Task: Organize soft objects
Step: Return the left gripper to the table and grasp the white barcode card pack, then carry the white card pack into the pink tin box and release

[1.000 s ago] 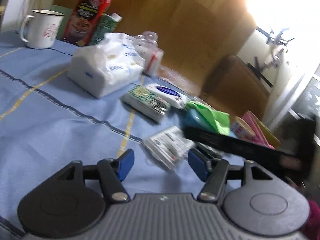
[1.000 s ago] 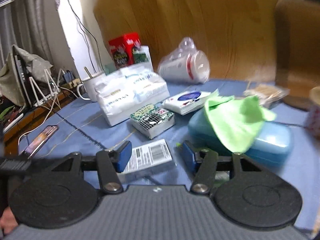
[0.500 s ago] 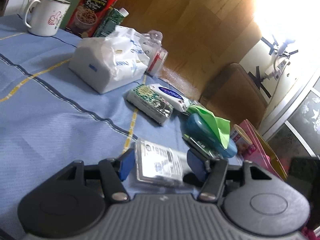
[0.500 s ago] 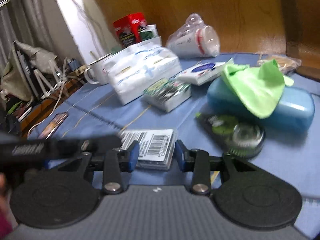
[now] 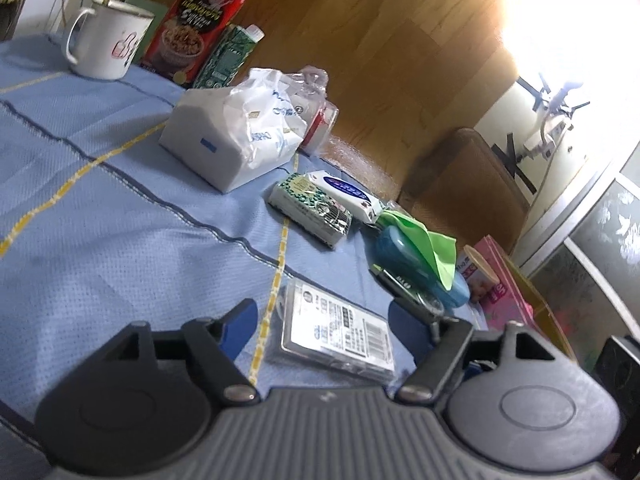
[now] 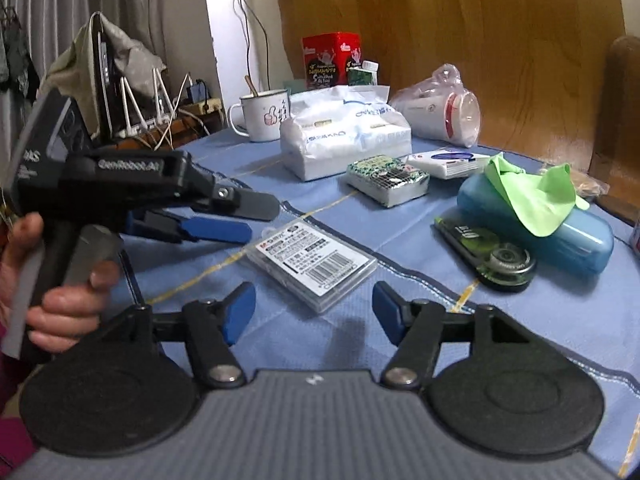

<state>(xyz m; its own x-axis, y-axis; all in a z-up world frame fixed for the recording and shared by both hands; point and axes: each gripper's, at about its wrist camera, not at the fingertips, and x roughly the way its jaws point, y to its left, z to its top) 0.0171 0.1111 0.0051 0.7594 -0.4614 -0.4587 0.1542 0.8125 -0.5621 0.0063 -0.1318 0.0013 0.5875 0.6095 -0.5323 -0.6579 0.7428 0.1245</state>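
Note:
A clear flat pack with a barcode label lies on the blue tablecloth. My left gripper is open with the pack between its fingers; it also shows in the right wrist view. My right gripper is open and empty just short of the pack. A white tissue pack, a green patterned tissue pack, a white wipes pack and a green cloth on a blue case lie beyond.
A green tape dispenser lies beside the blue case. A white mug, a red box, a green carton and bagged cups stand at the back. A pink box sits at the right edge.
Both grippers have pulled back from the barcode pack and stand wider open. The left gripper has come into the right wrist view at the left.

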